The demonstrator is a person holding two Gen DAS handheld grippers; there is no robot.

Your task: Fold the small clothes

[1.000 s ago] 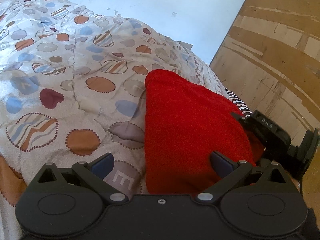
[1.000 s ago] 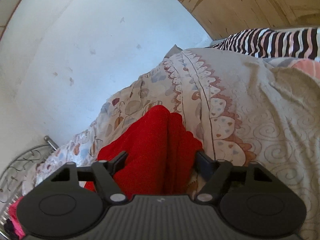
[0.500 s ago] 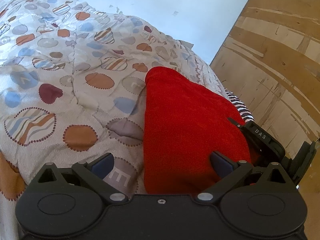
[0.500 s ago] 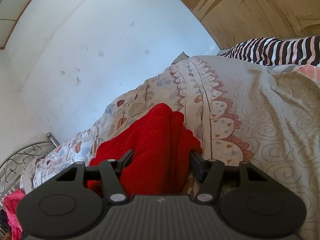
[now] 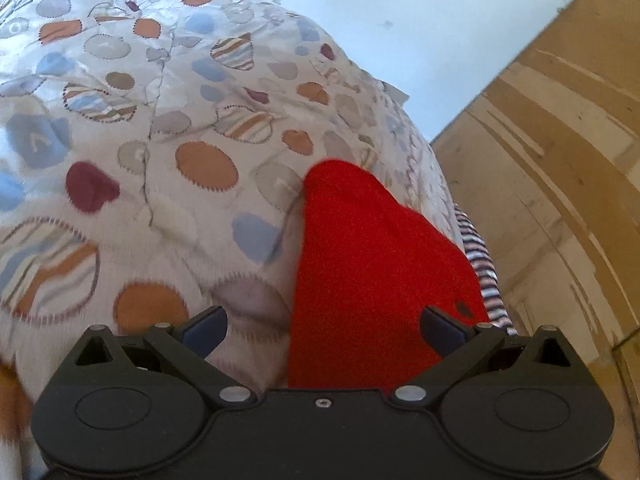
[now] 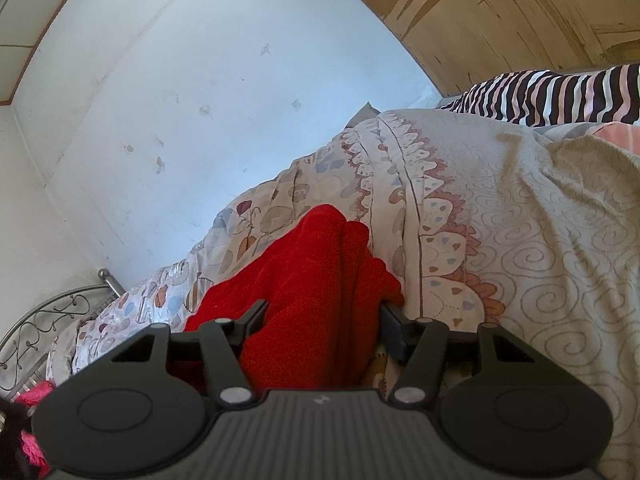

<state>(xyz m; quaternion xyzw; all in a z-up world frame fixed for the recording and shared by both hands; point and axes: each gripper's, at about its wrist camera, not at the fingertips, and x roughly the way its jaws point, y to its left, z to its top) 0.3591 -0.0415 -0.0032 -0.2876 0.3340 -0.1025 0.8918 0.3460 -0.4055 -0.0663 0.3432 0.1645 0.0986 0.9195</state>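
A red fleecy garment point(image 5: 372, 264) lies folded on the patterned quilt point(image 5: 168, 120). My left gripper point(image 5: 320, 322) hovers over its near end, open wide. Its blue right pad point(image 5: 440, 330) is above the red cloth and its left pad point(image 5: 204, 326) is above the quilt, and neither presses on the cloth. In the right wrist view the same garment point(image 6: 316, 280) is bunched into a thick fold. My right gripper point(image 6: 320, 314) is shut on that fold, with both fingers dug into its sides.
A white wall point(image 6: 180, 100) and a wooden panel point(image 5: 560, 160) stand behind the bed. A striped cloth point(image 6: 560, 92) and a beige swirl-patterned blanket point(image 6: 540, 220) lie to the right. A metal bed rail point(image 6: 52, 320) and pink fabric point(image 6: 32, 396) are at the lower left.
My right gripper's jaws narrowed onto the red fold. The left gripper shifted and rolled, and the right gripper, seen earlier at that view's right edge, is out of its view now.
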